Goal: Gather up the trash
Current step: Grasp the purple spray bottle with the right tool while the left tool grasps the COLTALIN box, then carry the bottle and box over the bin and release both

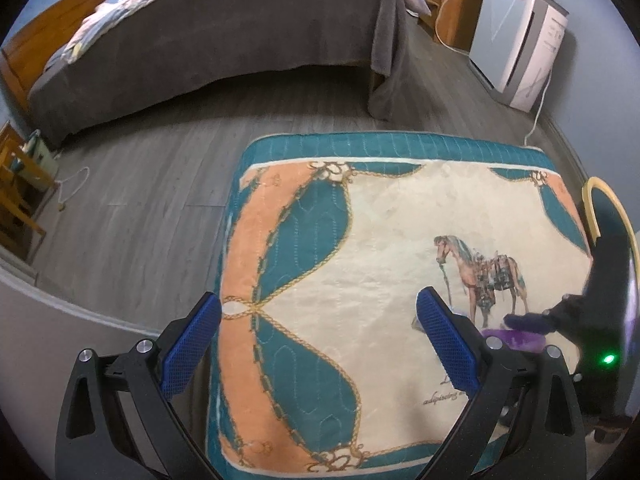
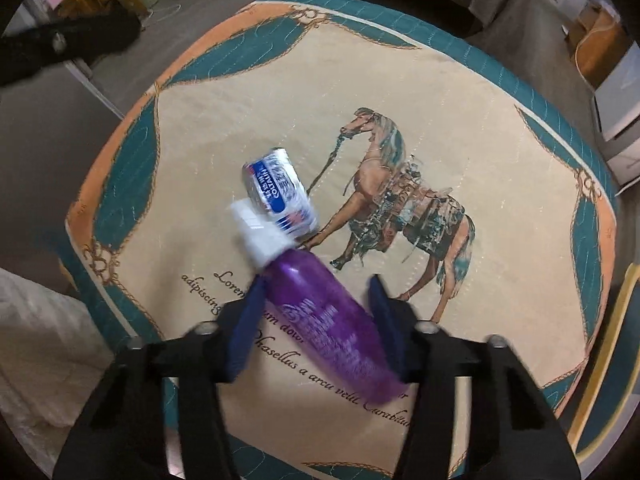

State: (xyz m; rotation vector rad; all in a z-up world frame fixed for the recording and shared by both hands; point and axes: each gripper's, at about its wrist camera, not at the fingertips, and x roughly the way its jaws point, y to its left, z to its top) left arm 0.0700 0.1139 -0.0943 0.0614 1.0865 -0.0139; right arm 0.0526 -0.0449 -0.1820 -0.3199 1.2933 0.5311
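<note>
Bottle (image 2: 328, 320) beside can (image 2: 280, 194), on cushion (image 2: 500, 152)

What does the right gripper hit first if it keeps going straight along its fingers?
The right gripper already straddles the purple plastic spray bottle, so that bottle's body comes first. Beyond its white nozzle lies the crumpled silver-and-blue wrapper. Depth is unclear from the fisheye.

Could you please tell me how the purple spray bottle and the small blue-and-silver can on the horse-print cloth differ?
The purple spray bottle is long, translucent violet with a white spray top; the can is short, stubby, silver with a blue label. The bottle sits between the open jaws of the right gripper; the can lies beyond them, at the bottle's spray top. Both lie on their sides on the horse-print cloth.
</note>
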